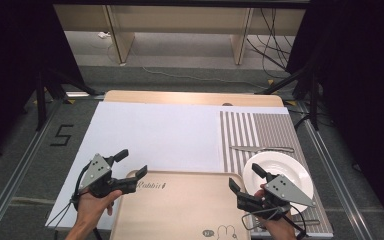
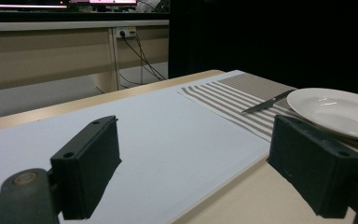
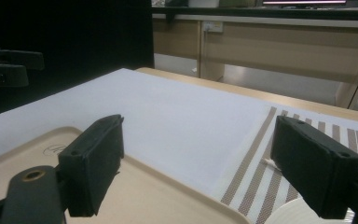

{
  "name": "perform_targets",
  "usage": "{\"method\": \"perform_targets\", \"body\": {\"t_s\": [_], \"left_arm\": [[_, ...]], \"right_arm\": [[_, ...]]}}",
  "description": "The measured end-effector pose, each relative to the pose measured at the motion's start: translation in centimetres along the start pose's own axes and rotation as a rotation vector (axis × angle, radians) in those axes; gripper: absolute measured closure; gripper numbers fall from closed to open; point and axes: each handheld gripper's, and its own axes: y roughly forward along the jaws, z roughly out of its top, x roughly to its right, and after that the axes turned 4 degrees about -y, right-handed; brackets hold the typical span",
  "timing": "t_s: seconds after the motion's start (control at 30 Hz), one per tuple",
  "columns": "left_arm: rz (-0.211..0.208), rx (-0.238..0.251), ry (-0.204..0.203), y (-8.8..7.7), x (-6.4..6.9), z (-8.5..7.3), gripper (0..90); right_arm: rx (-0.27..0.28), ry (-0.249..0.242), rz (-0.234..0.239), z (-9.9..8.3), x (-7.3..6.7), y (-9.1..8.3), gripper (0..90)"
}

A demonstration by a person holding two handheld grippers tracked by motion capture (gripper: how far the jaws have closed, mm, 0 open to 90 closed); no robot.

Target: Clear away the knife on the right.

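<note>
- Your right gripper [image 1: 247,181] hangs with its black jaws wide apart and nothing between them, one jaw over the near right corner of the flat beige rectangular serving tray [image 1: 180,210], the other over the near rim of the round white ceramic plate [image 1: 285,170]; from that straddle, either looks within reach.
- Your left gripper [image 1: 132,164] hovers with its jaws equally spread and empty at the tray's far left corner, as if you mean to take the tray from both ends.
- The tray lies between your two grippers, just under their tips, its small raised rim facing you; it carries nothing but printed lettering and a little rabbit drawing at its near edge.
- The plate, empty too, rests just beyond the outer jaw of your right gripper on a grey-and-white striped woven placemat [image 1: 252,131], a setting that appears laid out for a meal.
- A silver table knife [image 1: 262,149] lies flat on the placemat just past the plate, farther from your right gripper, well apart from your left.
- A large white sheet [image 1: 155,135] covers the pale wooden table [image 1: 190,97] ahead of both grippers, under the tray's far edge and beside the placemat.
</note>
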Motion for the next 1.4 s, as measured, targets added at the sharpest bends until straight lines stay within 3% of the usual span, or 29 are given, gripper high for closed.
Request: {"method": "perform_targets", "body": {"t_s": [0.8, 1.1, 1.4], "left_arm": [[0.000, 0.007, 0.008, 0.0, 0.1, 0.0, 15.7], [0.003, 0.007, 0.011, 0.0, 0.0, 0.0, 15.7], [0.001, 0.008, 0.009, 0.0, 0.1, 0.0, 15.7]], "right_arm": [[0.003, 0.005, -0.002, 0.0, 0.1, 0.1, 18.2], [0.005, 0.010, -0.002, 0.5, 1.2, 0.0, 17.9], [0.015, 0.000, -0.016, 2.4, 2.6, -0.5, 16.6]]}}
